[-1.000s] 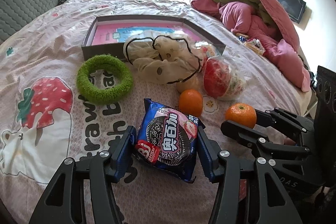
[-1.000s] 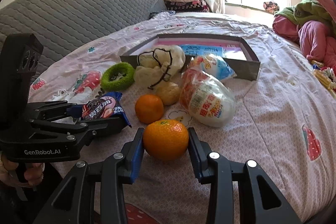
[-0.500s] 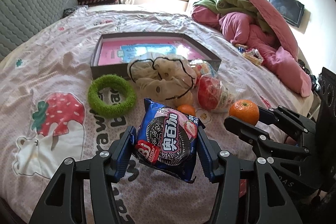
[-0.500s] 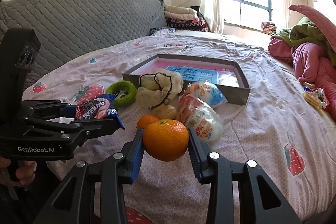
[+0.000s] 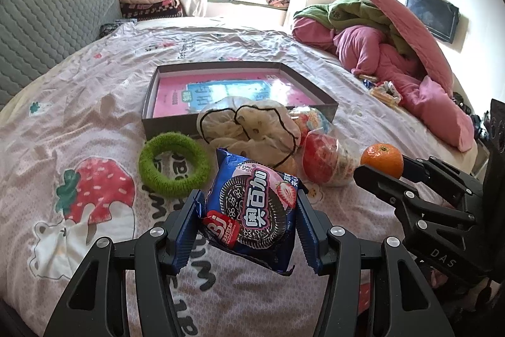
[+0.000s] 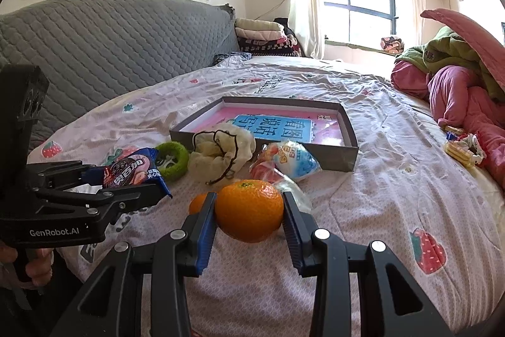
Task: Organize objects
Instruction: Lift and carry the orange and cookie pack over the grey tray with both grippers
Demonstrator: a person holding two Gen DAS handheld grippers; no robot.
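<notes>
My left gripper [image 5: 249,223] is shut on a blue cookie packet [image 5: 252,207] and holds it above the bed; it also shows in the right wrist view [image 6: 132,172]. My right gripper [image 6: 249,213] is shut on an orange [image 6: 249,210], lifted off the sheet; the orange also shows in the left wrist view [image 5: 382,159]. A shallow grey box [image 5: 151,103] with a pink and blue bottom lies further back, also seen in the right wrist view [image 6: 350,128].
In front of the box lie a green fuzzy ring [image 5: 173,168], a cream cloth pouch [image 5: 249,122], a red snack bag [image 5: 325,160], a blue-white bag [image 6: 293,161] and a second orange [image 6: 197,202]. Pink and green bedding [image 5: 394,46] is piled at right.
Both grippers have risen with their loads: the cookie packet and the orange came up off the bed, and both views now look from higher and further back.
</notes>
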